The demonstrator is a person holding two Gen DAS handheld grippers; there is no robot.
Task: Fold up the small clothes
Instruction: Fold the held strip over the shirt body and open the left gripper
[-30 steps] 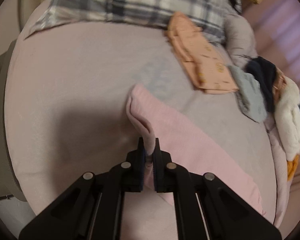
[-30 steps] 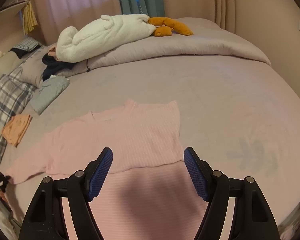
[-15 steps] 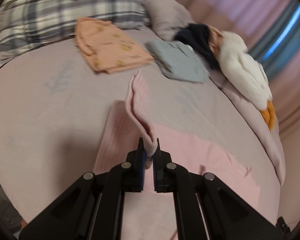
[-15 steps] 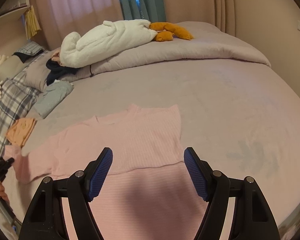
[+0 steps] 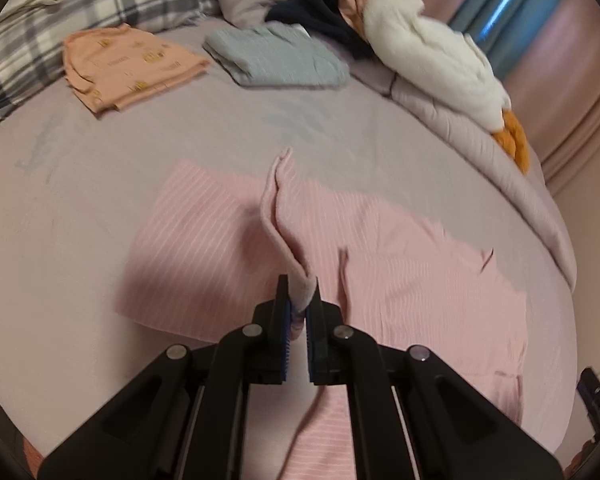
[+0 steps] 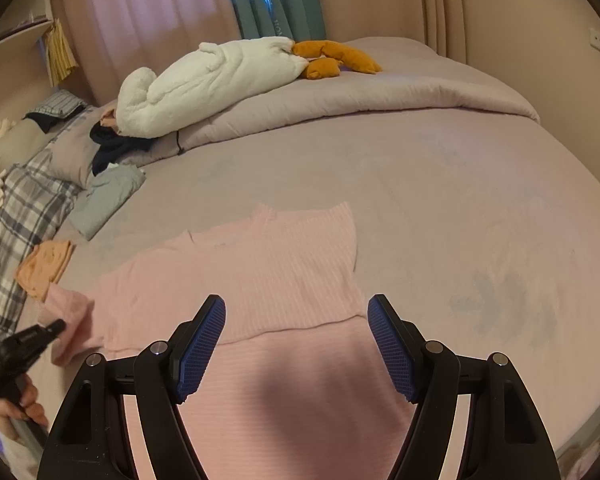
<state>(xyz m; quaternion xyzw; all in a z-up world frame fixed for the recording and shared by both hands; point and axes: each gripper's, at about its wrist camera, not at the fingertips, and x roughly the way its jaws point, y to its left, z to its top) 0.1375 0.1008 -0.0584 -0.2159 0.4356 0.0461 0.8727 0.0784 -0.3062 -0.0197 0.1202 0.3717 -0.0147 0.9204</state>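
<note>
A pink ribbed sweater point(image 6: 260, 280) lies spread on the mauve bed sheet point(image 6: 440, 184), its body flat and its neck end pointing toward the rolled duvet point(image 6: 360, 96) at the far side. The left gripper point(image 5: 298, 312) is clamped narrowly on the end of one sleeve point(image 5: 280, 216), which rises from the cloth as a folded ridge and hangs lifted over the sweater's body. From the right wrist camera the same gripper shows at the left edge of the bed, pinching that sleeve's cuff just beside a folded peach garment point(image 6: 44, 266). The right gripper point(image 6: 296, 344) hovers above the lower part of the sweater with its blue-padded fingers point(image 6: 200, 344) spread wide and nothing between them; its shadow falls on the pink cloth below. Beyond the sweater, near the plaid pillow point(image 5: 80, 4), sit the folded peach garment point(image 5: 128, 68) and a folded grey garment point(image 5: 276, 58), side by side but apart. A dark navy piece of clothing point(image 5: 320, 20) lies bunched against a white plush toy point(image 5: 428, 52) with orange feet, which rests on the duvet. Pink and teal curtains point(image 6: 268, 0) hang behind the bed.
</note>
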